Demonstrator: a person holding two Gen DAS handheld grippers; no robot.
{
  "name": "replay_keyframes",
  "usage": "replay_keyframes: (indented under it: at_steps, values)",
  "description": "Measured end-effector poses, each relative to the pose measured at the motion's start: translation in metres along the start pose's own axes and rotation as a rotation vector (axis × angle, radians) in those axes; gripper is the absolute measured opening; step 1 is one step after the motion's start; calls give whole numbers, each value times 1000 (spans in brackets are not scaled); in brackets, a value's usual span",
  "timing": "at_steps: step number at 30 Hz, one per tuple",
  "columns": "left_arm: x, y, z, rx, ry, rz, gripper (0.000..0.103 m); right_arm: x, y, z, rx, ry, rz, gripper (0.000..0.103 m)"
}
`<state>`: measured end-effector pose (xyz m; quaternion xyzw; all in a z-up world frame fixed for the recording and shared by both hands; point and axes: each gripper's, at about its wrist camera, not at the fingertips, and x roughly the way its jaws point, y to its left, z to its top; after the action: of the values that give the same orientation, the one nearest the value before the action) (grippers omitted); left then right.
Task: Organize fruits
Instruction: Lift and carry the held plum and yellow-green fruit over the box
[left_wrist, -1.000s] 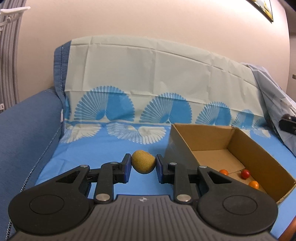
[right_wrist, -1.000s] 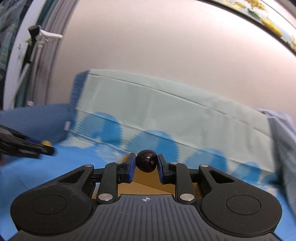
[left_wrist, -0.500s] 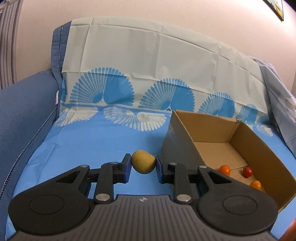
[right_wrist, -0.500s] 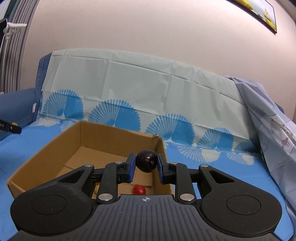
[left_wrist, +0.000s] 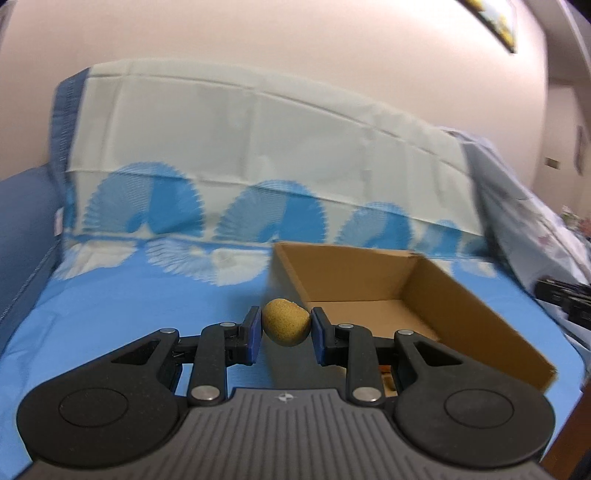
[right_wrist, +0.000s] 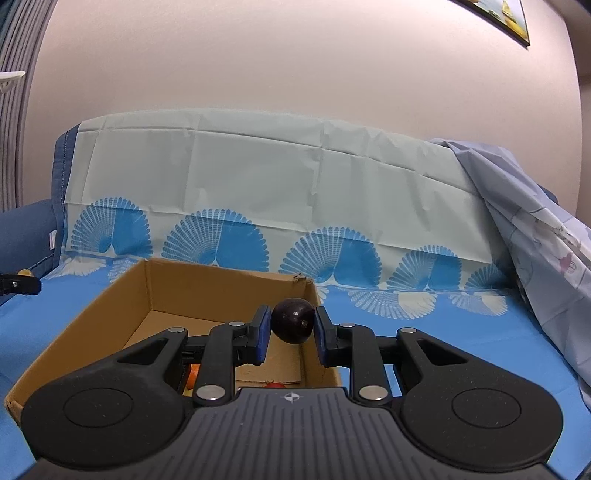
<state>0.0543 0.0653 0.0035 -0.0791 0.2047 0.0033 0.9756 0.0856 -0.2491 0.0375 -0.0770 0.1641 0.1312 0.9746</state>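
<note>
My left gripper (left_wrist: 286, 327) is shut on a brown kiwi (left_wrist: 286, 322), held above the blue cloth just left of the open cardboard box (left_wrist: 480, 314). In the right wrist view my right gripper (right_wrist: 290, 327) is shut on a dark purple plum (right_wrist: 293, 321), hanging over the box (right_wrist: 74, 332) near its right wall. An orange fruit (right_wrist: 193, 374) and a red one (right_wrist: 273, 384) peek out on the box floor behind my fingers. The left gripper's tip shows at the far left edge (right_wrist: 18, 284) with the kiwi as a yellowish speck.
A blue fan-patterned cloth (right_wrist: 424, 350) covers the sofa seat and backrest. A pale blue sheet (right_wrist: 535, 258) hangs over the right end. The sofa's blue armrest (left_wrist: 22, 229) rises on the left. The right gripper's dark tip (left_wrist: 565, 299) shows at the right edge.
My left gripper has swung right with the kiwi toward the box's left wall. My right gripper carried the plum in over the box and lowered slightly.
</note>
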Motion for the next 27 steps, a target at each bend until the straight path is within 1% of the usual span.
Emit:
replay_keyframes:
  at_steps: [5,11,17,21,27]
  values:
    - [2,-21,-6,43,-20,-68,31,4,4,1,-13,5,5,26]
    - [4,-36,-11,73,-36,-117,31,5,4,0,-27,15,-1,26]
    - [10,-50,-14,82,-36,-154,31,9,7,2,-22,15,-6,26]
    - [15,-59,-17,89,-28,-173,31,14,18,4,-25,12,-1,26]
    - [19,-79,-25,157,-24,-211,31,26,35,10,-33,15,15,26]
